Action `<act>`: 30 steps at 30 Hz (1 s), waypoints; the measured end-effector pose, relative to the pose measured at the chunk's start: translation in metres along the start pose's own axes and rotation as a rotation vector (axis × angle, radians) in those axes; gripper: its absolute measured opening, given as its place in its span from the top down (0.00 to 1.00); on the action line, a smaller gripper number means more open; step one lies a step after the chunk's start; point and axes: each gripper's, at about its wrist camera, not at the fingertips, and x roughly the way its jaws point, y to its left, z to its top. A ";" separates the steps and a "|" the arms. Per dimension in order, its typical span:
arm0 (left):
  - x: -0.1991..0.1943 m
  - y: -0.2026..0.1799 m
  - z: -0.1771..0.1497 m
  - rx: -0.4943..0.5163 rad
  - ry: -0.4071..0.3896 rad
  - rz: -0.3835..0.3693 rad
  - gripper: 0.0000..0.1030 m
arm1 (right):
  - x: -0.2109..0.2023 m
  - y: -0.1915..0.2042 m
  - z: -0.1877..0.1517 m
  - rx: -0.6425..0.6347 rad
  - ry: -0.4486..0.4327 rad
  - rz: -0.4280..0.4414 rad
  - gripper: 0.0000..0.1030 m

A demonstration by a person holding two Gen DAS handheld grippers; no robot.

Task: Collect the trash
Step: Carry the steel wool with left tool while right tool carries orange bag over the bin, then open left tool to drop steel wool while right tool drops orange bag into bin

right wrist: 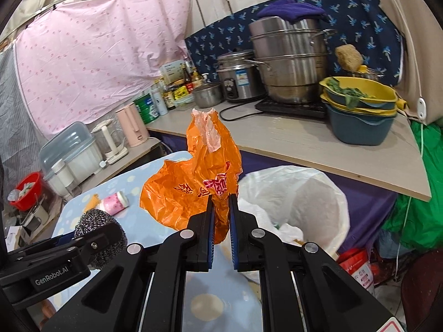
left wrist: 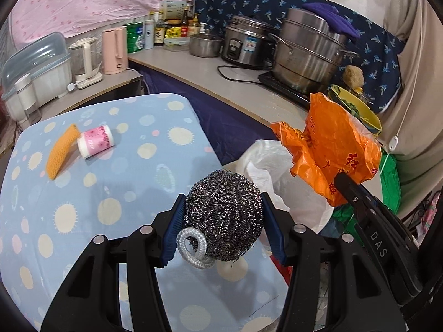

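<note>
My left gripper (left wrist: 223,215) is shut on a steel wool scrubber (left wrist: 224,215) with a white cord loop, held above the blue dotted table (left wrist: 83,221). My right gripper (right wrist: 221,210) is shut on a crumpled orange plastic bag (right wrist: 193,182); the bag also shows at right in the left wrist view as the orange plastic bag (left wrist: 332,149). A bin lined with a white bag (right wrist: 299,202) stands just beyond the table's edge, ahead of both grippers. On the table lie an orange sponge (left wrist: 62,152) and a small pink-and-white roll (left wrist: 95,142).
A counter (right wrist: 290,141) behind the bin carries steel pots (right wrist: 288,63), a rice cooker (right wrist: 238,77), stacked yellow and blue bowls (right wrist: 360,110), bottles, a pink kettle (left wrist: 115,49) and a lidded dish rack (left wrist: 36,74). A green bag (right wrist: 415,207) sits at right.
</note>
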 end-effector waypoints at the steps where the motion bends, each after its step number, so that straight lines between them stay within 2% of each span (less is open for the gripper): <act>1: 0.002 -0.004 0.000 0.007 0.003 -0.002 0.51 | 0.000 -0.006 -0.001 0.008 0.000 -0.009 0.91; 15: 0.041 -0.067 0.005 0.117 0.047 -0.029 0.51 | 0.009 -0.067 -0.002 0.080 0.014 -0.076 0.91; 30: 0.079 -0.098 0.013 0.158 0.087 -0.034 0.51 | 0.031 -0.095 0.000 0.113 0.042 -0.102 0.91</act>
